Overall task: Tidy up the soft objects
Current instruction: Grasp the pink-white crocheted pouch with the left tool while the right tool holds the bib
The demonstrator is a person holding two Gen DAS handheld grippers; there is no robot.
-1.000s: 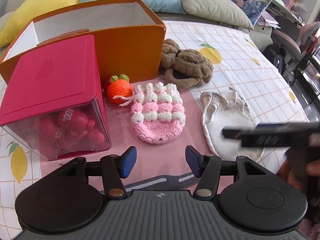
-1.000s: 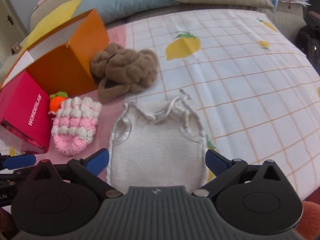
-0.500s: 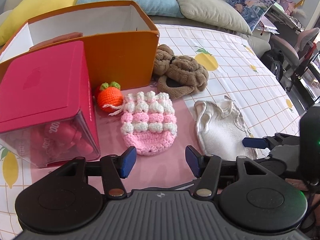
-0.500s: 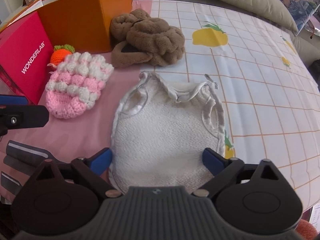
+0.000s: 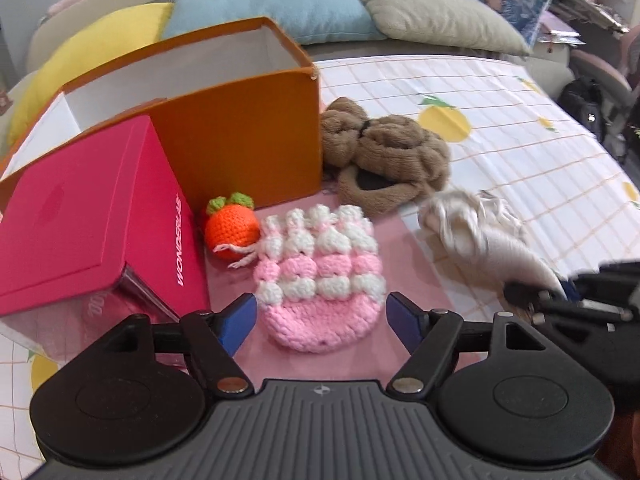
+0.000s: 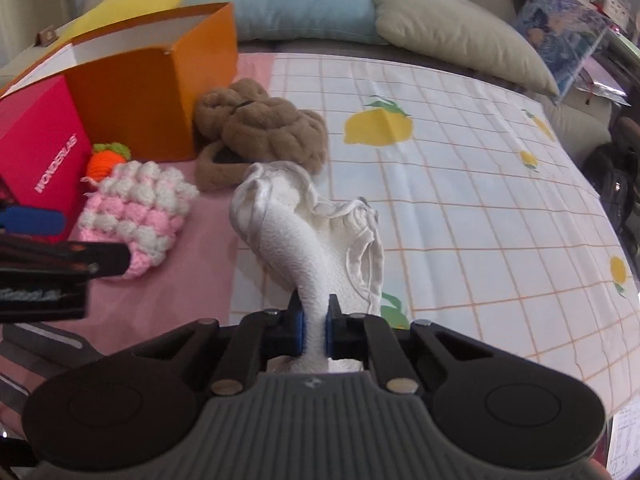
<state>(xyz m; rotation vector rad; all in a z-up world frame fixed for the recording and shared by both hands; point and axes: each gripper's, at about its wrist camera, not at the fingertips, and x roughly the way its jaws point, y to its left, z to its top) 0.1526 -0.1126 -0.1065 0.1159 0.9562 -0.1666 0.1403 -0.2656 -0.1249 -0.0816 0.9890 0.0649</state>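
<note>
Starting left of the orange box (image 5: 224, 136): red box (image 5: 80, 208), then crochet orange (image 5: 232, 230) and pink pouch (image 5: 320, 276) in front of it; left tool (image 5: 320, 320) just widened, jaws apart around the pouch's near edge, not gripping. Right of the box, past the brown plush (image 5: 384, 152), right tool (image 6: 314, 326) just snapped together, clamped on the white cloth (image 6: 296, 232), now bunched. Cloth looks secured for the box; pouch likely next.

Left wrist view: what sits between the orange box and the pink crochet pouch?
The crocheted orange fruit, beside the red box, on pink cloth; it touches the pouch; contact with the orange box unclear.
</note>
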